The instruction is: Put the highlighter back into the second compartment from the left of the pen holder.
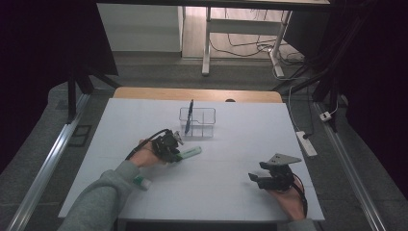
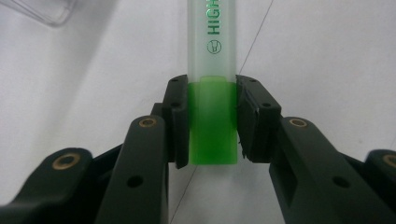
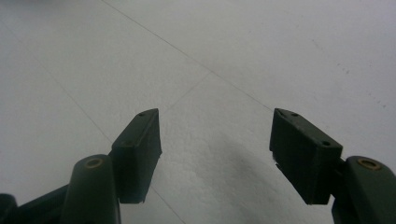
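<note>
A green highlighter (image 1: 191,153) (image 2: 212,32) with a frosted clear body lies on the white mat (image 1: 231,144), pointing toward the right. My left gripper (image 1: 176,153) (image 2: 212,93) is shut on its solid green end, with both pads pressed against its sides. In the high view a hand holds this gripper low over the mat, just in front of the clear box. My right gripper (image 1: 256,179) (image 3: 215,140) rests near the mat's front right, with its jaws open and bare mat between them.
A clear divided box (image 1: 197,122) (image 2: 46,11) stands mid-mat with a dark pen (image 1: 189,116) upright in it. A small green-and-white object (image 1: 142,182) lies by the left sleeve. The wooden table edge (image 1: 197,94) runs behind the mat. A power strip (image 1: 306,143) lies on the floor at right.
</note>
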